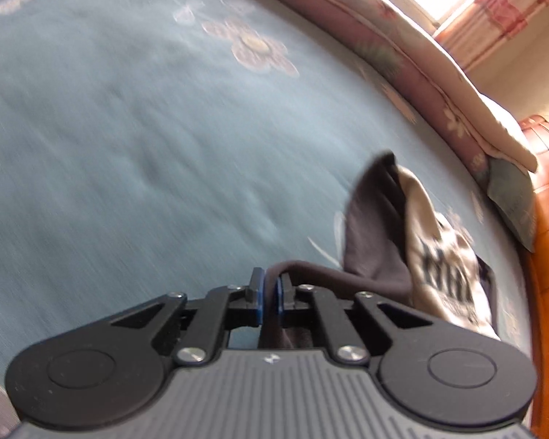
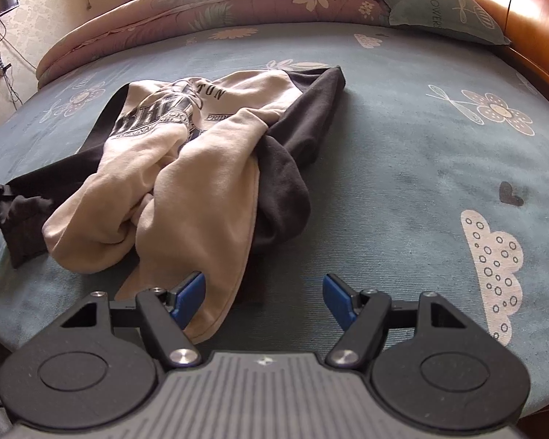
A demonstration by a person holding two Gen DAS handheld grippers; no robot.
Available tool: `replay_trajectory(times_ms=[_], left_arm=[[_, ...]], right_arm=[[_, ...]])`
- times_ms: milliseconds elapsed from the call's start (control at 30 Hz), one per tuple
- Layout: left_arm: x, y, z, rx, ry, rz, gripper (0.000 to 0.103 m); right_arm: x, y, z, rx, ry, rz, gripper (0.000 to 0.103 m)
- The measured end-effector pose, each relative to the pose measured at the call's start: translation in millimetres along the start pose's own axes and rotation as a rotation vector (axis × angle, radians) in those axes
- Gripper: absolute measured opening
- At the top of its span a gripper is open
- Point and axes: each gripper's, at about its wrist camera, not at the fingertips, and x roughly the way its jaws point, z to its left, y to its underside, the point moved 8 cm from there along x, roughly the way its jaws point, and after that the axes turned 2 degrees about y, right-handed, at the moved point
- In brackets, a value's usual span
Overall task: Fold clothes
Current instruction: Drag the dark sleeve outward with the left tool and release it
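A crumpled sweatshirt lies on the flower-print bed below a quilt and window, its print half hidden; left gripper pinches its dark edge, right gripper fingers spread.

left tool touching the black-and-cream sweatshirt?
Touching. Left wrist view: left tool is shut on the black-and-cream sweatshirt's dark edge, pinched between blue pads.
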Motion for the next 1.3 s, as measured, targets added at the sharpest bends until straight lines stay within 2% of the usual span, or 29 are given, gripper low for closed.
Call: replay_trajectory(times_ms=[300, 367, 433, 533, 700, 767, 833, 967, 1033, 1100, 1300], left_arm=[[-1, -68, 51, -0.01, -0.139, -0.08, 0.005], [4, -78, 63, -0.025, -0.152, -0.066, 0.005], [9, -79, 70, -0.059, -0.132, -0.023, 0.006], [10, -69, 67, -0.019, -0.124, 0.033, 0.008], [-6, -48, 57, 0.052, -0.091, 0.112, 0.027], [-15, -41, 50, 0.088, -0.088, 0.135, 0.034], [-24, -33, 37, 0.141, -0.066, 0.164, 0.041], [-38, -10, 0, 0.259, 0.008, 0.222, 0.054], [-42, 3, -19, 0.312, 0.055, 0.251, 0.058], [-41, 16, -34, 0.364, 0.065, 0.263, 0.063], [-30, 47, -65, 0.5, 0.076, 0.267, 0.064]], right_arm=[[2, -15, -21, 0.048, 0.058, -0.015, 0.075], [3, -20, -27, 0.063, 0.074, -0.017, 0.075], [6, -24, -33, 0.074, 0.092, -0.017, 0.075], [14, -29, -39, 0.081, 0.108, -0.014, 0.076], [39, -35, -30, 0.037, 0.091, 0.044, 0.076], [50, -37, -23, 0.009, 0.111, 0.056, 0.076], [60, -40, -19, 0.002, 0.133, 0.055, 0.078], [69, -47, -7, 0.043, 0.071, 0.061, 0.078], [74, -46, 0, 0.007, 0.07, 0.075, 0.08], [75, -47, -6, 0.0, 0.131, 0.068, 0.087], [56, -57, -68, 0.075, 0.424, 0.01, 0.087]])
